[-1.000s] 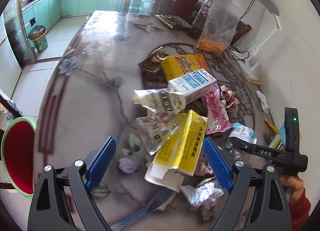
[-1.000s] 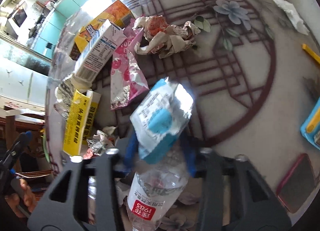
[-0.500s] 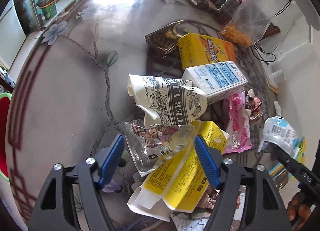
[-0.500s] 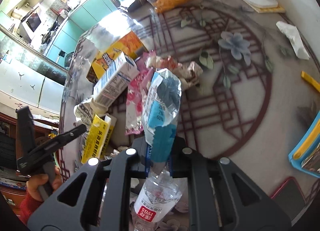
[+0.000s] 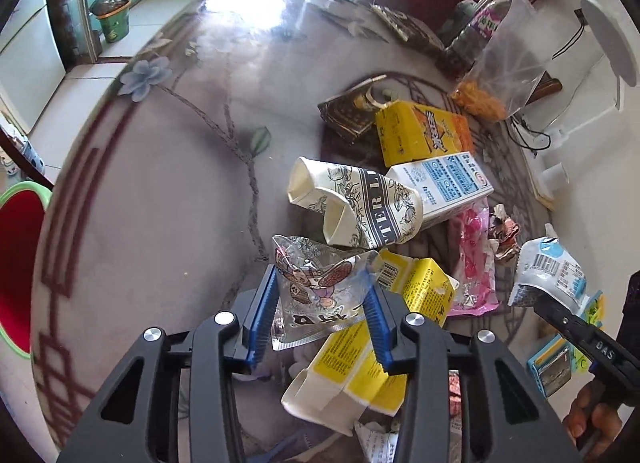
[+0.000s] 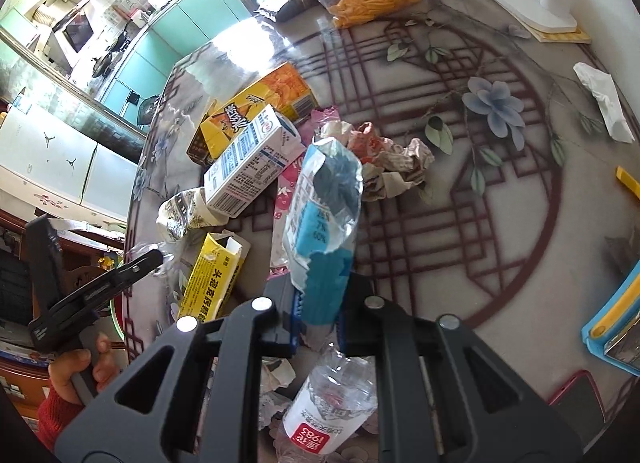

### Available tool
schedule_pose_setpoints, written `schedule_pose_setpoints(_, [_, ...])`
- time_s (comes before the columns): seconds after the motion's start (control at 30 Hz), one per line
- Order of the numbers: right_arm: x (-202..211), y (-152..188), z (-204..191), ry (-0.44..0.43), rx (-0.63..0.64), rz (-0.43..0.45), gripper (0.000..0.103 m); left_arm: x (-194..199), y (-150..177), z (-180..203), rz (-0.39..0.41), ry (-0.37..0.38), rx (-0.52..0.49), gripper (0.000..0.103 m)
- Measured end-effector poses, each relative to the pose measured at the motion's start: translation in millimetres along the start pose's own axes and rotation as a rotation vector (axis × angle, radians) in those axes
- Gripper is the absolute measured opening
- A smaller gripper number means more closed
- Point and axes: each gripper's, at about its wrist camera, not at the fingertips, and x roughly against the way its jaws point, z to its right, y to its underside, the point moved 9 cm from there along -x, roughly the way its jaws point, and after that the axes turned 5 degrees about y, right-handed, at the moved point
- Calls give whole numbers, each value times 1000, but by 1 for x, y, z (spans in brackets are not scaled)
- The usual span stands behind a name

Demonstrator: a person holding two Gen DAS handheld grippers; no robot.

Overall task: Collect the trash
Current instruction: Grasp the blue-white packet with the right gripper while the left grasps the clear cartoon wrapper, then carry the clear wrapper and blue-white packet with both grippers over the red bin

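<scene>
Trash lies heaped on the flower-patterned table [image 5: 160, 191]. My left gripper [image 5: 320, 321] points down at the heap, and its jaws are closing. A clear cartoon-printed wrapper [image 5: 320, 287] is bunched between its blue pads [image 5: 262, 315]. My right gripper [image 6: 318, 319] is shut on the lower end of a blue and white snack bag [image 6: 324, 203], which it holds up above the table. The left wrist view shows that bag [image 5: 548, 271] at the right. Around them lie a crumpled paper cup [image 5: 360, 207], a white and blue carton [image 5: 444, 183] and a flattened yellow carton [image 5: 380, 363].
A yellow-orange carton [image 5: 420, 135], a pink wrapper [image 5: 472, 263] and crumpled paper [image 6: 392, 159] lie nearby. A plastic bottle [image 6: 328, 415] is under my right gripper. A red bin [image 5: 16, 263] stands off the table's left edge. A tissue [image 6: 604, 99] and a blue tray [image 6: 612, 327] lie at the right.
My left gripper came down over the heap and narrowed its jaws onto the clear wrapper. The right gripper closed on the blue and white bag and lifted it.
</scene>
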Motion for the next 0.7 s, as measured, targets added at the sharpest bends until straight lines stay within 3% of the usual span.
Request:
schedule_pose_setpoints(0.43, [11,10,-29,-26,60,16,14,67,10,-6,107,36,3,39])
schedule_pose_setpoints(0.7, [17,18,-54,-34,116,20,14,96,18,-11,168,-10,-49,39])
